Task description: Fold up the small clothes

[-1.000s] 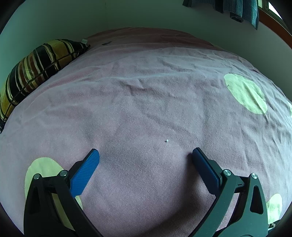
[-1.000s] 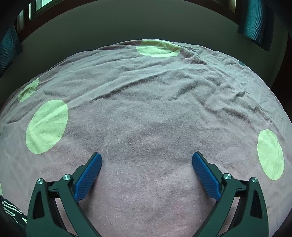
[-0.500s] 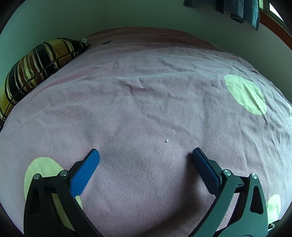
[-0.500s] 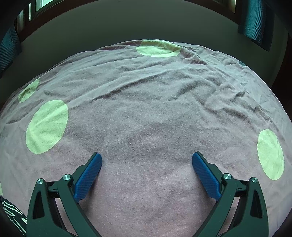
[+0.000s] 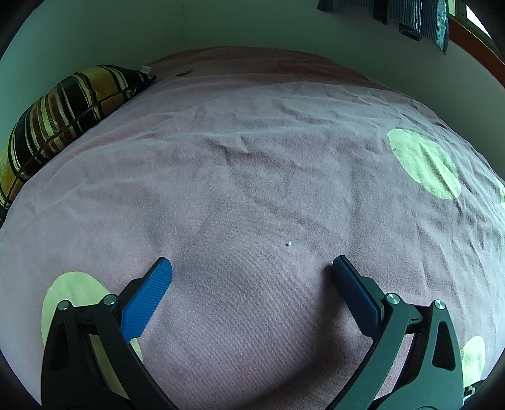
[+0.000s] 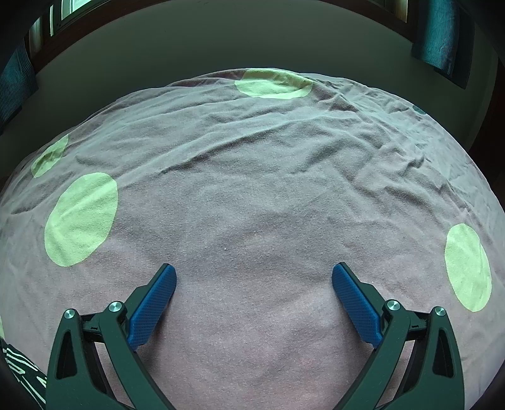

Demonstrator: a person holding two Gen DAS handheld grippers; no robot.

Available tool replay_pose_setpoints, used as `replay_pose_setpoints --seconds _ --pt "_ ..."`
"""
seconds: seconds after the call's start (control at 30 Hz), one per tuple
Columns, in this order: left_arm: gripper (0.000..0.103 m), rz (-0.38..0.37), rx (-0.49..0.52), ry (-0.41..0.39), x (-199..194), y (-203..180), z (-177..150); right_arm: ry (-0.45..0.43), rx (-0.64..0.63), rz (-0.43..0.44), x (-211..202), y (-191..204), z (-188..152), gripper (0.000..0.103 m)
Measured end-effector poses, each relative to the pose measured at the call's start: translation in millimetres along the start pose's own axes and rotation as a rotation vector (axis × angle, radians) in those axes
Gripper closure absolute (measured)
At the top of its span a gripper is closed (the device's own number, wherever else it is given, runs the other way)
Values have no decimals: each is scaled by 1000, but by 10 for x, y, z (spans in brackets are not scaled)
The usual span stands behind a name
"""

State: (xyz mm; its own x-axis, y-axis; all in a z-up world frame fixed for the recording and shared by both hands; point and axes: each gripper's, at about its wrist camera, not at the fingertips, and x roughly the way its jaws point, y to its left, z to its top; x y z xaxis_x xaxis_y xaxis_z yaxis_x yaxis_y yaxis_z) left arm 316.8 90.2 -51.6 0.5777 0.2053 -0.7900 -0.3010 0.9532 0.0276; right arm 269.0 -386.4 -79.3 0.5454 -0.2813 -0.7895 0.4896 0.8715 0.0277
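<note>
My left gripper (image 5: 251,268) is open and empty, low over a pink bedspread (image 5: 252,164) with pale green dots. My right gripper (image 6: 252,274) is open and empty too, low over the same bedspread (image 6: 252,189). A dark garment with a pale line pattern (image 6: 22,372) shows only as a sliver at the bottom left corner of the right wrist view, behind the left finger. No other small clothes are in sight.
A striped dark and yellow pillow (image 5: 63,107) lies at the bed's far left against the wall. A teal cloth (image 5: 410,15) hangs at the top right. A tiny white speck (image 5: 288,243) lies on the bedspread. Teal curtains (image 6: 442,34) hang by the windows.
The left wrist view has drifted slightly, the pillow and far dot shifting a little. The right wrist view is unchanged. Both grippers stay open.
</note>
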Motion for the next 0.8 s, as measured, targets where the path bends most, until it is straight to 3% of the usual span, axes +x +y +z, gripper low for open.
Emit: replay_pose_setpoints --seconds 0.8 --pt "2 -2 -1 3 -12 -20 -13 2 3 1 -9 -6 -3 4"
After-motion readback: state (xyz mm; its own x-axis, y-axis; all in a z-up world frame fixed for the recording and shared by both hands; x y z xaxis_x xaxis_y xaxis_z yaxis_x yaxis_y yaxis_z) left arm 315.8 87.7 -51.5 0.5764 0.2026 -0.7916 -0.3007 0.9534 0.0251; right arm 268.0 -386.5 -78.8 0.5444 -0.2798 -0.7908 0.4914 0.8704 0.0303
